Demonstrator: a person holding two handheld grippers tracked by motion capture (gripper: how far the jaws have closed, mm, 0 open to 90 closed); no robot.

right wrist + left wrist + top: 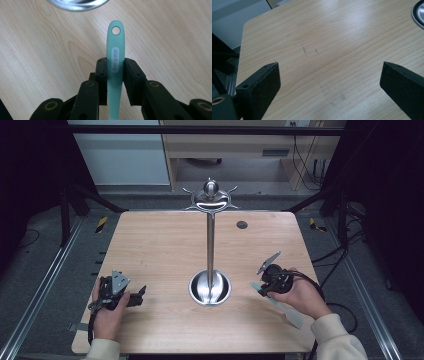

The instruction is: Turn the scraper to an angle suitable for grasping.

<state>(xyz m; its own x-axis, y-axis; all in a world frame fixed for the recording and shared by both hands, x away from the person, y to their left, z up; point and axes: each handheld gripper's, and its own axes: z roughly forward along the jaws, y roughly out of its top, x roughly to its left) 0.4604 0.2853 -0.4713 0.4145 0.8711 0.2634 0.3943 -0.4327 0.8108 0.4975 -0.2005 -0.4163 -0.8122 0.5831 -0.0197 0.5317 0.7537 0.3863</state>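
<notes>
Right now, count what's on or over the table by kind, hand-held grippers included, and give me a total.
Metal stand: 1
Teal utensil: 1, clamped in the right hand-held gripper
Hand-held grippers: 2, with the left hand-held gripper open over bare table
Total: 4

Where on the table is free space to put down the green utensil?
The table is bare left of the stand, up to the far edge, and right of it, beyond the right hand-held gripper holding the utensil. It is crowded only around the stand's base.
</notes>
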